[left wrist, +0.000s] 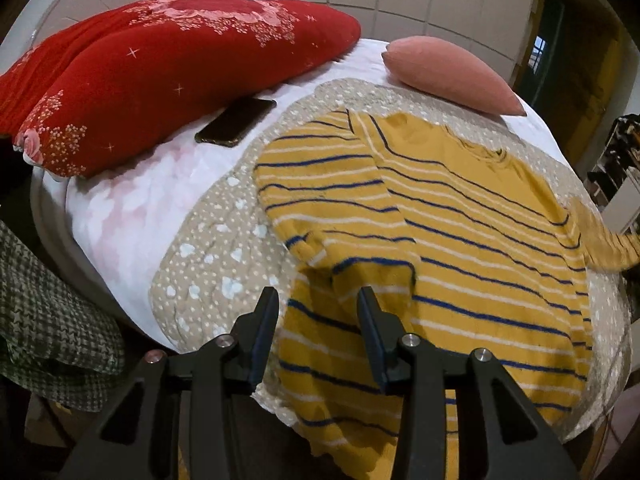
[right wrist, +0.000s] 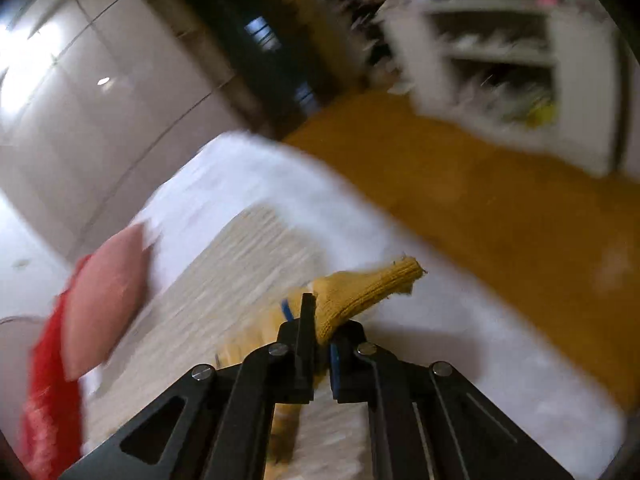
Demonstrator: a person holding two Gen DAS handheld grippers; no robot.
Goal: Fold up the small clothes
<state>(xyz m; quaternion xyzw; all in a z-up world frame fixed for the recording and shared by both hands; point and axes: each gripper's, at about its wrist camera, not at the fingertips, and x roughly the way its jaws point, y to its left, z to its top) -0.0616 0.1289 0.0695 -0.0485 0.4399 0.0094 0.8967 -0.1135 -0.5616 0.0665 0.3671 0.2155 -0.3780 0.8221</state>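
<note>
On the bed ahead of me, the yellow sweater (left wrist: 460, 240) lies spread over a beige quilted mat (left wrist: 216, 248) dotted with small white hearts, itself laid on a white sheet (left wrist: 120, 216). I see the knit is ribbed, crossed with thin blue and white stripes, and one sleeve is already folded across its chest. My left gripper (left wrist: 318, 300) hovers over the near hem with its black jaws partly apart and nothing between them.

Around the sweater I count a few things near the work. A dark, glossy phone (left wrist: 236, 126) lies flat on the sheet just beyond the mat's far-left edge, tucked against a plump red floral pillow (left wrist: 160, 68). A smooth pink cushion (left wrist: 448, 72) sits at the far side, its lower edge overlapping the mat. A houndstooth cloth (left wrist: 44, 312) hangs off to my left, clear of the bed.

From my right wrist the view is heavily blurred. My right gripper (right wrist: 320, 320) has its jaws clamped on the sweater's other sleeve, the ribbed yellow cuff (right wrist: 368, 288) poking out past the fingertips, raised above the mat. Beyond it I make out an ochre floor (right wrist: 500, 208) and white shelves (right wrist: 500, 56), too smeared to read.
</note>
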